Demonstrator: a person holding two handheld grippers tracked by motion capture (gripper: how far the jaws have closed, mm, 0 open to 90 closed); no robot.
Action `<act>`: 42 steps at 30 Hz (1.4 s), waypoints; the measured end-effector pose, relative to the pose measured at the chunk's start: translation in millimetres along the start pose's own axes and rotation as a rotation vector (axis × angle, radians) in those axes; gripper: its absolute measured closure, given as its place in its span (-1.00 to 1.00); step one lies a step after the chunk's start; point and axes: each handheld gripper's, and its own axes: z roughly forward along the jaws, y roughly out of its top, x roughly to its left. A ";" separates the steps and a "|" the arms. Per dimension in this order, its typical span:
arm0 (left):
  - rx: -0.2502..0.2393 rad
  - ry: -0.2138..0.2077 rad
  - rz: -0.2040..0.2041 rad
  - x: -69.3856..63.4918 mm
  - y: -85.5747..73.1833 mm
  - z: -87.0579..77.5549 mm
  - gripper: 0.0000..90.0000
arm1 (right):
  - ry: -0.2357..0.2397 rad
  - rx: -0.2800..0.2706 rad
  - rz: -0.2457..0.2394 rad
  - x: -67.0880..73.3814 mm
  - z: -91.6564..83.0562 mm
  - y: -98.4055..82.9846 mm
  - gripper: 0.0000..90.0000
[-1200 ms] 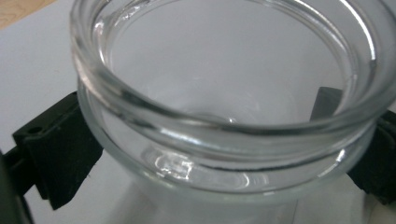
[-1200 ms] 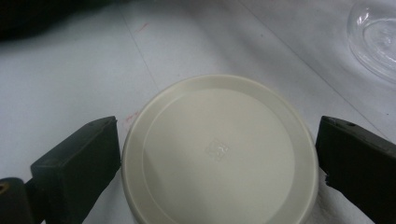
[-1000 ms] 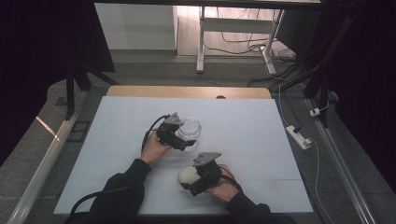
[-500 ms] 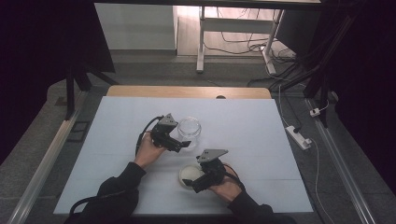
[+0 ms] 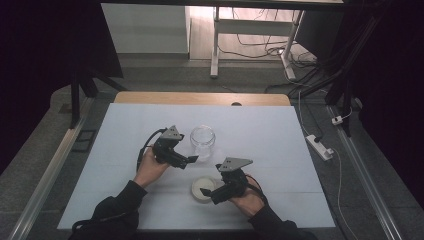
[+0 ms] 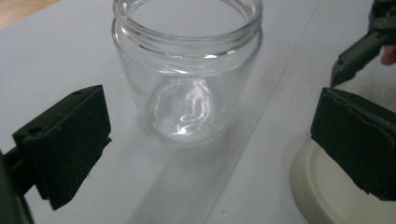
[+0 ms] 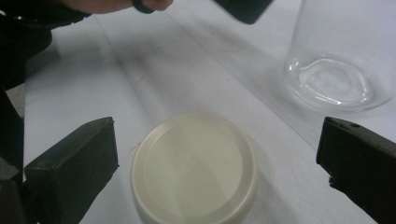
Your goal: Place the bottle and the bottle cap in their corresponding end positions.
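Note:
An empty clear glass jar (image 5: 202, 140) stands upright and lidless near the middle of the white table (image 5: 280, 145). A cream lid (image 5: 202, 189) lies flat in front of it. My left gripper (image 5: 189, 160) is open just short of the jar, on its near-left side. In the left gripper view the jar (image 6: 187, 79) stands beyond the open left gripper (image 6: 212, 140), and the lid (image 6: 322, 196) lies by the right jaw. My right gripper (image 5: 210, 195) is open at the lid's right edge. In the right gripper view the lid (image 7: 194, 170) lies between the wide-apart jaws of the right gripper (image 7: 217, 172), untouched, with the jar (image 7: 341, 60) behind.
A wooden strip (image 5: 200, 98) runs along the table's far edge. A white power strip (image 5: 318, 146) lies on the floor off the right side. Bare white tabletop spreads to the left and right of the hands.
The left gripper has drawn back from the jar towards the person, so the jar now stands free. The right gripper has shifted slightly right beside the lid. Jar and lid have stayed put.

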 end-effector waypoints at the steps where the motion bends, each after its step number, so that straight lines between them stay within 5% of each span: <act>1: -0.001 0.001 0.002 -1.6 -0.7 -2.4 -1.00 | -0.003 -0.005 0.002 0.0 -1.7 0.2 -1.00; 15: -0.032 -0.005 -0.012 -26.2 -19.5 -45.1 -1.00 | -0.058 -0.024 0.010 -1.6 -29.7 0.2 -1.00; 24: -0.055 -0.009 -0.056 -38.8 -38.5 -72.7 -1.00 | -0.100 -0.048 0.026 -4.0 -54.7 -5.6 -1.00; 42: -0.071 0.087 -0.140 -57.8 -90.2 -126.3 -1.00 | -0.241 -0.069 0.089 -10.0 -109.0 -42.1 -1.00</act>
